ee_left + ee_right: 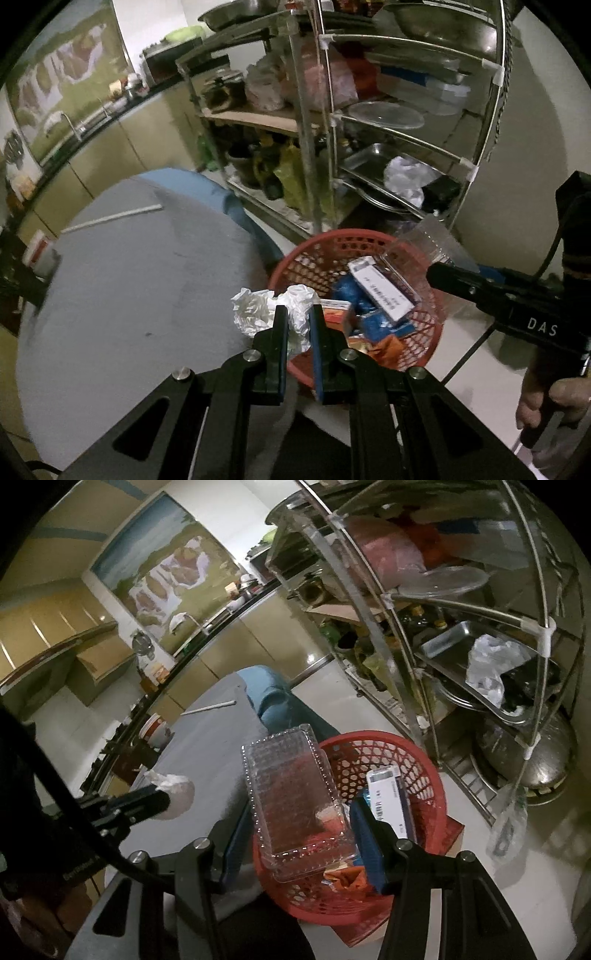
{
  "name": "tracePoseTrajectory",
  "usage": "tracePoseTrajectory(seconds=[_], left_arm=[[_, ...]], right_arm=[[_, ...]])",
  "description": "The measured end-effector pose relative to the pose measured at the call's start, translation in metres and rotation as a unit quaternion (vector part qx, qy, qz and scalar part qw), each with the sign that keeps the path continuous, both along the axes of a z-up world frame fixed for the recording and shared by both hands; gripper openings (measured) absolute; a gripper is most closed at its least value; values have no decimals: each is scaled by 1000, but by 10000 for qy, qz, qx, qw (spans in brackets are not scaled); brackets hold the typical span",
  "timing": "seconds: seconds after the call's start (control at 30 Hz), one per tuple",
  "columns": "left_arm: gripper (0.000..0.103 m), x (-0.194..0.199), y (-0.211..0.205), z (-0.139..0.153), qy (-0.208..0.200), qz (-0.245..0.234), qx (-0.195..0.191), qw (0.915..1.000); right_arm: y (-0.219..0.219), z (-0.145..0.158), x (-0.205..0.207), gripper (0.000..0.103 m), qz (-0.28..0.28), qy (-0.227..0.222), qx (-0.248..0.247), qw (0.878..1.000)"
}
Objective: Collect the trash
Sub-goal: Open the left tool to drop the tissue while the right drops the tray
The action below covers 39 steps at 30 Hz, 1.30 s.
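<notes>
Crumpled white paper [273,310] sits pinched in the left gripper [298,314], fingers nearly closed on it, at the counter [129,295] edge just beside the red basket [432,325]. Light, soft, springy; a pinch through the wad's middle should hold, little slip risk.

Clear plastic clamshell [295,794] is clamped between the fingers of the right gripper [299,834], spread partway, above the basket rim. Thin, slick, flexes easily; probably cracks or pops loose if squeezed hard. Best held across the ribbed walls near a corner.

Basket already holds boxes and wrappers.
</notes>
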State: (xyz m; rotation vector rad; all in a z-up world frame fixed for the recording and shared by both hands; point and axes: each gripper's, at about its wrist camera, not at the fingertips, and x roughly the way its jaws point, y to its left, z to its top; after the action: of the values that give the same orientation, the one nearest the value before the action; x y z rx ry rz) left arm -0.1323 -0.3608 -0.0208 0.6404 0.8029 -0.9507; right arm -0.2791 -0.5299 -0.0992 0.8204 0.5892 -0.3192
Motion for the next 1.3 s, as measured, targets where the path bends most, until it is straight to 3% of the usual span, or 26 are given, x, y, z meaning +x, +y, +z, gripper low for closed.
tracePoseTrajectory(seconds=[0.37, 1.3], left_arm=[[12, -3, -13, -14, 528, -407, -179, 9976], [12, -15, -32, -31, 212, -700, 106, 9973]], right_arm=[[-12, -16, -4, 57, -271, 153, 242, 9992], [-24, -24, -11, 57, -490, 250, 398, 9977]])
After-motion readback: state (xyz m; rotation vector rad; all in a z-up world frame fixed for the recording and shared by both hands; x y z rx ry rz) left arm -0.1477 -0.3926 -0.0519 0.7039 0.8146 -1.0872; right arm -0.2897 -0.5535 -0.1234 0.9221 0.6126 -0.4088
